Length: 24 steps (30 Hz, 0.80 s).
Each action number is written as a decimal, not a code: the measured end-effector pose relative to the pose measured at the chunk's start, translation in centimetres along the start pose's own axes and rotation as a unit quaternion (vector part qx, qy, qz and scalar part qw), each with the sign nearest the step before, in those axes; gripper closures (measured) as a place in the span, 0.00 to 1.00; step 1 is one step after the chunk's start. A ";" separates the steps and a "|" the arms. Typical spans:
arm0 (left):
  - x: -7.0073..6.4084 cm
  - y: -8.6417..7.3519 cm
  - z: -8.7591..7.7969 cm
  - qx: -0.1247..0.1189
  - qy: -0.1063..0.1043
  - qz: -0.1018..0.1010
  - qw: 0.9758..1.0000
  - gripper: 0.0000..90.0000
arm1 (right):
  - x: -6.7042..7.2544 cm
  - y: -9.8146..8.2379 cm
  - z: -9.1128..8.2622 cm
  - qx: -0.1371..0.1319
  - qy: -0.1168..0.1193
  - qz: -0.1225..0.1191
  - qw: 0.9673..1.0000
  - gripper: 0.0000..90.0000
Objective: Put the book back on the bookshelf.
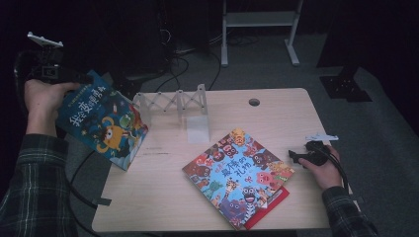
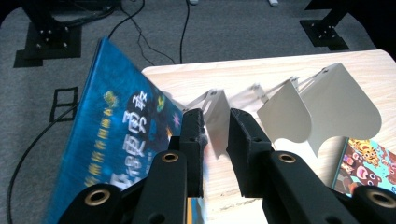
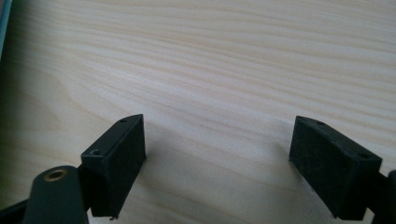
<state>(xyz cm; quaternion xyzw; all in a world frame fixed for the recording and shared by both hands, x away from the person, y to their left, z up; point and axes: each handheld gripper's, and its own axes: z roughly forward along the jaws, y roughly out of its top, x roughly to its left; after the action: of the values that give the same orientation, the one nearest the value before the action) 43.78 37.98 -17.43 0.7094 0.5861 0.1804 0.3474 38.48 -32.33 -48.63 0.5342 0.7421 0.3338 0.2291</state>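
A blue picture book (image 1: 101, 121) hangs tilted over the table's left edge, clear of the top. My left gripper (image 1: 74, 79) is shut on its upper corner. In the left gripper view the book (image 2: 116, 140) runs along the left jaw and down between the jaws of the gripper (image 2: 215, 114). A white folding book rack (image 1: 173, 103) stands at the back of the table, and its dividers (image 2: 327, 107) show just past the jaws. A colourful animal book (image 1: 237, 175) lies flat on a red book (image 1: 269, 205). My right gripper (image 1: 292, 155) rests open beside them, over bare wood (image 3: 219, 140).
The light wooden table (image 1: 163, 197) has a cable hole (image 1: 254, 102) at the back. Cables (image 1: 178, 64) trail over the grey floor behind. A white frame (image 1: 259, 19) and a black stand base (image 1: 346, 84) sit farther off.
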 end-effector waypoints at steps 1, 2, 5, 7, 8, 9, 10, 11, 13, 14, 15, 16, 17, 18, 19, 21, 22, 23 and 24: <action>-0.2 0.0 0.1 -0.001 -0.002 0.002 1.000 0.83 | 0.0 0.0 0.0 -0.001 0.000 -0.001 1.000 0.19; -0.4 -0.1 0.2 -0.003 -0.003 0.005 1.000 0.83 | 0.0 0.0 0.0 -0.001 0.000 -0.001 1.000 0.19; -1.0 -0.2 0.5 -0.004 -0.010 0.011 1.000 0.83 | 0.0 0.0 0.0 -0.001 0.000 -0.001 1.000 0.19; -1.6 -0.4 0.7 -0.008 -0.019 0.018 1.000 0.83 | 0.0 0.0 0.0 -0.001 0.000 -0.001 1.000 0.19; -1.9 -0.5 0.9 -0.010 -0.023 0.021 0.999 0.83 | 0.0 0.0 0.0 -0.001 0.000 -0.001 1.000 0.19; -2.3 -0.6 1.0 -0.012 -0.027 0.024 0.999 0.83 | 0.0 0.0 0.0 -0.001 0.001 -0.002 1.000 0.19; -2.6 -0.8 1.1 -0.014 -0.029 0.027 0.999 0.83 | 0.0 0.0 0.0 -0.001 0.001 -0.002 1.000 0.19; -2.9 -0.9 1.2 -0.014 -0.034 0.030 0.999 0.83 | 0.0 0.0 0.0 -0.001 0.001 -0.002 1.000 0.19; -3.5 -1.3 1.6 -0.016 -0.041 0.036 0.998 0.83 | 0.0 0.0 0.0 -0.001 0.001 -0.002 1.000 0.19; -3.8 -1.4 1.7 -0.016 -0.046 0.039 0.998 0.83 | 0.0 0.0 0.0 -0.001 0.001 -0.002 1.000 0.19; -4.1 -1.6 1.9 -0.017 -0.049 0.042 0.998 0.83 | 0.0 0.0 0.0 -0.001 0.001 -0.003 1.000 0.19; -4.4 -1.8 2.0 -0.018 -0.050 0.045 0.998 0.83 | 0.0 0.0 0.0 -0.001 0.001 -0.003 1.000 0.19; -4.8 -2.1 2.2 -0.020 -0.055 0.048 0.997 0.82 | 0.0 0.0 0.0 -0.001 0.001 -0.003 1.000 0.19; -5.1 -2.3 2.3 -0.022 -0.059 0.050 0.997 0.82 | 0.0 0.0 0.0 -0.001 0.001 -0.003 1.000 0.19; -5.4 -2.5 2.5 -0.024 -0.062 0.053 0.996 0.82 | 0.0 0.0 0.0 -0.001 0.002 -0.003 1.000 0.19; -6.2 -2.9 2.7 -0.026 -0.071 0.061 0.995 0.81 | 0.0 0.0 0.0 -0.001 0.002 -0.003 1.000 0.19; -6.6 -3.2 2.9 -0.028 -0.073 0.063 0.995 0.81 | 0.0 0.0 0.0 -0.001 0.002 -0.003 1.000 0.19; -6.9 -3.4 3.0 -0.028 -0.075 0.069 0.994 0.80 | 0.0 0.0 0.0 -0.001 0.002 -0.003 1.000 0.19; -7.4 -3.7 3.2 -0.029 -0.076 0.073 0.994 0.80 | 0.0 0.0 0.0 -0.001 0.002 -0.003 1.000 0.19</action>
<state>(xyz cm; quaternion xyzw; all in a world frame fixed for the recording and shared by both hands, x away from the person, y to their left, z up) 41.46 30.31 -21.11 0.7517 0.4988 0.1679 0.3974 38.46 -32.29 -48.65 0.5311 0.7439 0.3349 0.2291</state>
